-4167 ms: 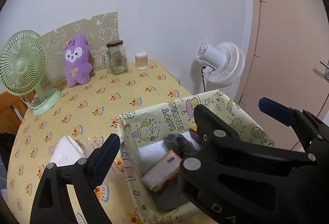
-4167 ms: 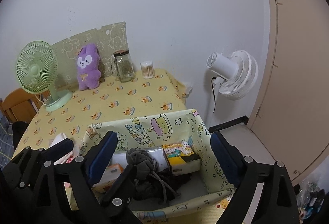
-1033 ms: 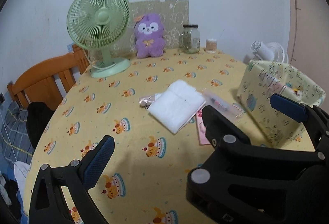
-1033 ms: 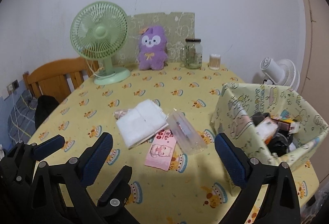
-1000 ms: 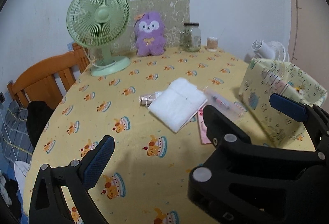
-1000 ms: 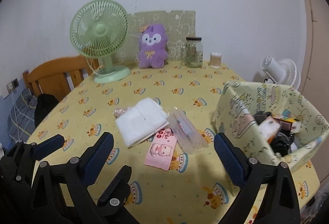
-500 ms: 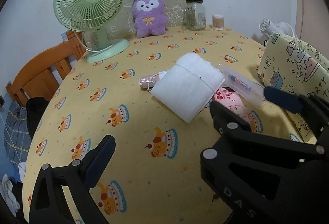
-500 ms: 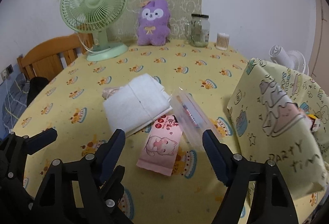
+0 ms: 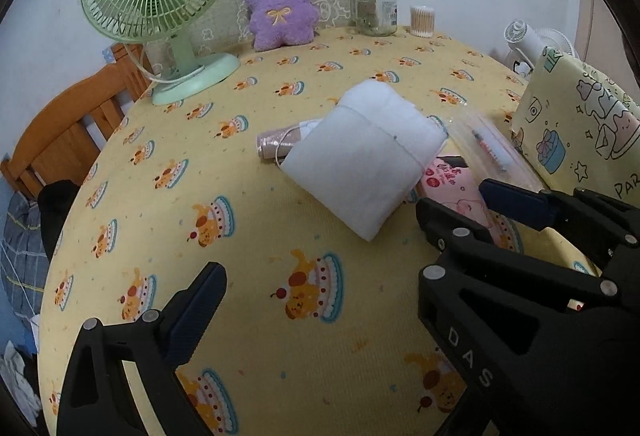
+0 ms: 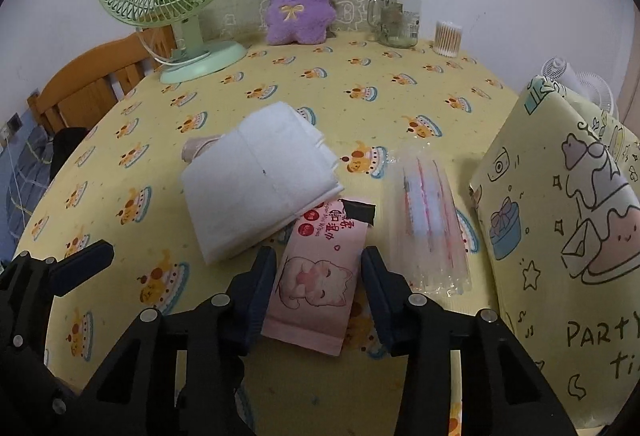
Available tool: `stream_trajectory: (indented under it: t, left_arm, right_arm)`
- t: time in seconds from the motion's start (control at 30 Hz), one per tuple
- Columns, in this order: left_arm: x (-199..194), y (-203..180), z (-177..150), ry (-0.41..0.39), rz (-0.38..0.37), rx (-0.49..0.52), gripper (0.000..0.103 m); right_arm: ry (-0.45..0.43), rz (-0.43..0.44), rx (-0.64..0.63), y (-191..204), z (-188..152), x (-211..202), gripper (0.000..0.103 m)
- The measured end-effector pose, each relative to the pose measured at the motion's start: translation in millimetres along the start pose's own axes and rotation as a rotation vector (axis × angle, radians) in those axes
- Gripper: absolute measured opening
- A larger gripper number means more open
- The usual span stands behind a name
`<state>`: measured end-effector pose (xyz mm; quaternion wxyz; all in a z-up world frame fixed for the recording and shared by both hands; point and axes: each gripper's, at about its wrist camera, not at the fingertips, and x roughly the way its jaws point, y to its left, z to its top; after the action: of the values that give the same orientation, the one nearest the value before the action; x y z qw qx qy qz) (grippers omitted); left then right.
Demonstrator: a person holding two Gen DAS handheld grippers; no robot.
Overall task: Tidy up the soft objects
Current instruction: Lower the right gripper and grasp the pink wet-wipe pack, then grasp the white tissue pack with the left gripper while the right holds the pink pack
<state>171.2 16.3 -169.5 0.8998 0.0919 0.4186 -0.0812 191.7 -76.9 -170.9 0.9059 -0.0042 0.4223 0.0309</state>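
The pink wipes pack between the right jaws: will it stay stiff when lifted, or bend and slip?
The pink wipes pack looks like a thin, flat soft pouch, so it will probably sag at its free ends. Its film wrapper looks smooth, so it may slip. The right gripper jaws are closing on its long sides, not yet touching; squeezing could buckle it.
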Motion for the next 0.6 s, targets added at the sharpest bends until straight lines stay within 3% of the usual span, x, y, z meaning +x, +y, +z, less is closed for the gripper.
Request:
stream_trajectory:
  t: [0.33,0.6]
  left_arm:
    - [-12,-5,27,-0.071,0.023,0.084,0.100]
    - [4,-8,54,-0.061,-0.003,0.131,0.100]
  right_arm:
    - [-0.085,0.020,0.009,-7,16,-26,0.043]
    - [-0.120,0.002,0.039,-20,32,-28,0.043]
